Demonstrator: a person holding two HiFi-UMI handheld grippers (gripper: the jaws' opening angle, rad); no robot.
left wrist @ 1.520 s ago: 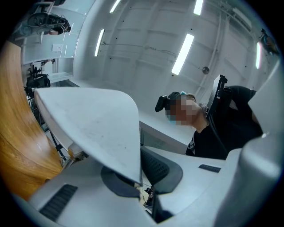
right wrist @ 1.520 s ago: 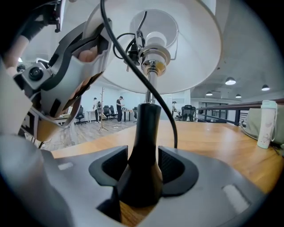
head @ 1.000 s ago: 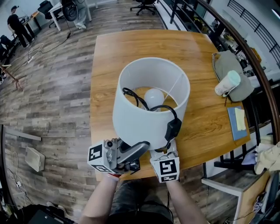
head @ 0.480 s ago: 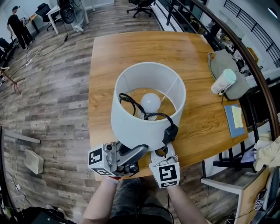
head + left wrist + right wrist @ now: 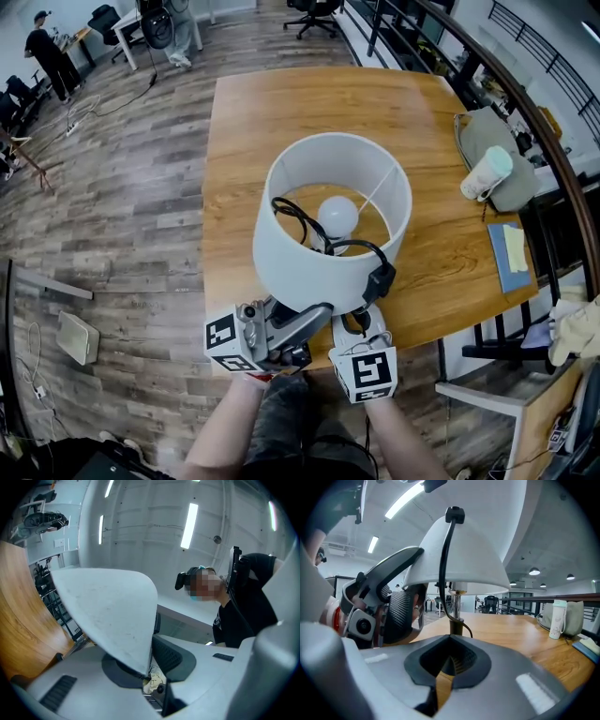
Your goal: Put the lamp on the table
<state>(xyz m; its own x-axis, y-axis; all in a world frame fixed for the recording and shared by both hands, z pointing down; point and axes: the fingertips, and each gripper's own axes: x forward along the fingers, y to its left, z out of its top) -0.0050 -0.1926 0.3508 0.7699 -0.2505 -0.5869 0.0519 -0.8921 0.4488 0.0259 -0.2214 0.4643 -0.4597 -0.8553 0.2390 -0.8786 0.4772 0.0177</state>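
I see the lamp [image 5: 309, 274] standing on the wooden table [image 5: 281, 103], close to the table's lower edge in the head view, just above both claws. Its white drum shade is open at the top, so I can see the bulb [image 5: 337, 215] inside. A black cord [image 5: 298, 217] loops through the shade and hangs over its lower right rim, with a black switch [image 5: 380, 281] resting against the outside.

My left gripper [image 5: 314, 317] sits at the lower left of the shade. In the left gripper view the shade's rim runs down between the jaws. They have just been opening and stand apart, with a gap showing on the right-hand pad, so I read no clamp on the rim.

My right gripper [image 5: 449, 660] is at the lower centre of the head view, just below the switch. In its own view the jaws are pressed together with nothing between them, and the lamp's stem [image 5: 454, 606] rises from the tabletop straight ahead.

At the table's right edge a white cup [image 5: 487, 175] stands against a grey bag [image 5: 492, 139]. A blue notebook [image 5: 511, 258] lies below them.
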